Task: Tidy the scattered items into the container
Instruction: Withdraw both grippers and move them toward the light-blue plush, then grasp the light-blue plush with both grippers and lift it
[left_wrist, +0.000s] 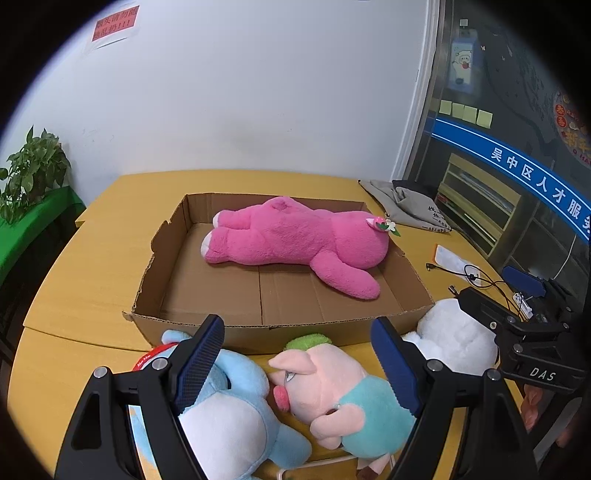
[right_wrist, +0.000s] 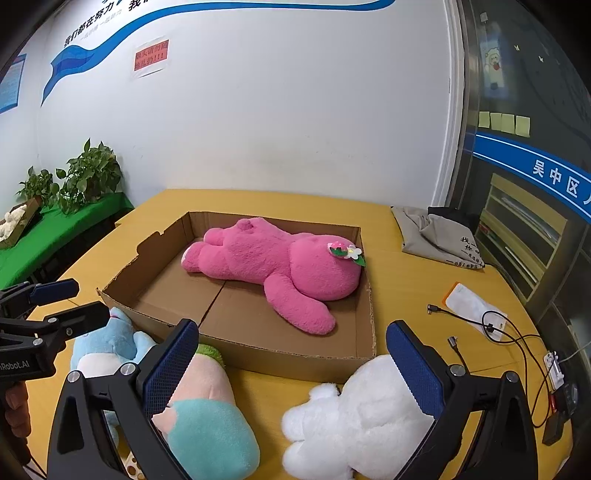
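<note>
The shallow box (left_wrist: 207, 328) was raw brown corrugated cardboard, matt, with torn, ragged edges. The pink bear (left_wrist: 295, 240) in it was deep fuzzy plush; the white toy (right_wrist: 354, 417) looked fluffier, and the pig (left_wrist: 332, 391) was short, smooth pile. The surface (left_wrist: 92, 266) was smooth yellow laminate with a faint sheen. The fingers (left_wrist: 393, 365) wore blue, finely textured rubbery pads on matt black plastic.

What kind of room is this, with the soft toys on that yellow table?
Probably an office or public service room, not a home. A white wall carries a blue painted banner with Chinese lettering and a red paper notice, yellow sticky notes dot a glass partition, and potted green plants line a green-covered side bench.
</note>
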